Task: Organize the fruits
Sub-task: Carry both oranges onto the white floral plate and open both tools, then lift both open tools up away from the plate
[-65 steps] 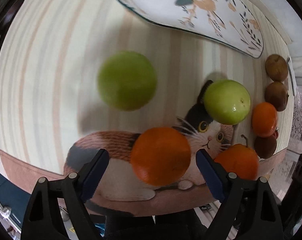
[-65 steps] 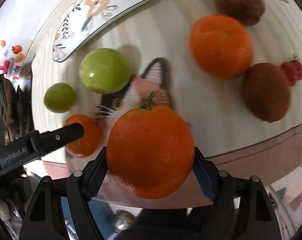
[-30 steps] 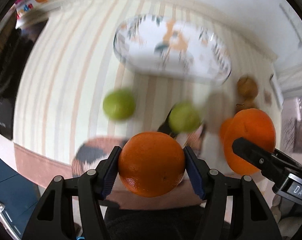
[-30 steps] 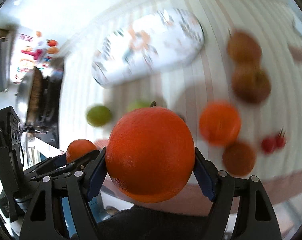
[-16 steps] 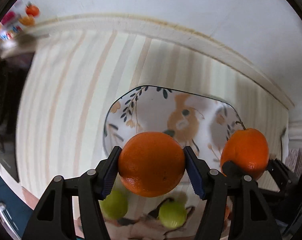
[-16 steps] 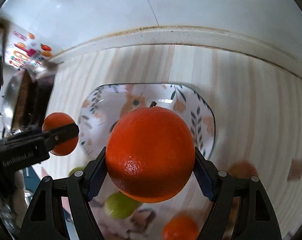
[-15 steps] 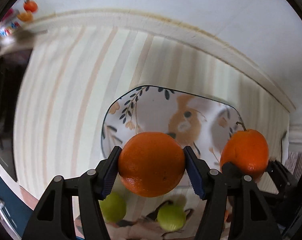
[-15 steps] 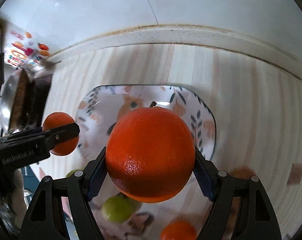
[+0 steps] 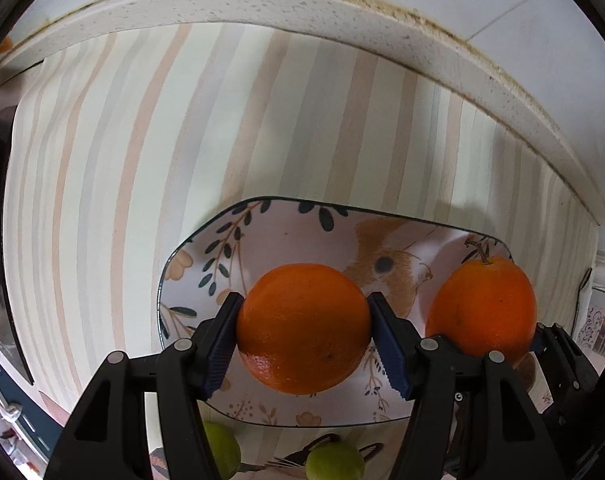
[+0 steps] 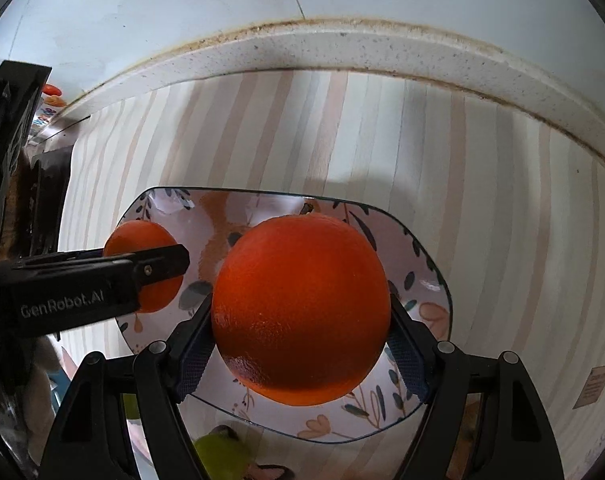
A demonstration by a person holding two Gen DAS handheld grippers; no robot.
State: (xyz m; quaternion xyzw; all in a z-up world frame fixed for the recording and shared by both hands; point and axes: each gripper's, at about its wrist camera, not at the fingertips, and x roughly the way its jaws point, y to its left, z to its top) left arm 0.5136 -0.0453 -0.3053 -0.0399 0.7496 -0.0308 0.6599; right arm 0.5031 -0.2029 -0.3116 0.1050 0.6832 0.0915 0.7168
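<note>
**Ana:** Orange in each hand, I see. How far along is the sorting?

**Ben:** Early, I'd judge. The left tongs (image 9: 304, 330) pinch a smaller orange (image 9: 304, 328) between their blue pads, and the right tongs (image 10: 300, 338) pinch a bigger orange (image 10: 300, 310) that has a bit of stem on top. Both hang over the patterned plate (image 9: 262, 240), with the small one above its left half and the big one above its right half.

**Ana:** Are they resting on it?

**Ben:** I cannot tell if either touches the plate. Neither has been let go, since the pads press on both.

**Ana:** Is anything on the plate already?

**Ben:** No. The parts of it that show hold only the painted leaves and an animal figure.

**Ana:** And what is left?

**Ben:** Two green fruits (image 9: 334, 460) lie on the striped table (image 9: 142, 140) just past the plate's near edge, on a cat-print mat. The right camera also shows one green fruit (image 10: 218, 456) there. Other fruit may lie out of view.

**Ana:** So what comes next?

**Ben:** Probably setting both oranges down, then fetching the green ones.
</note>
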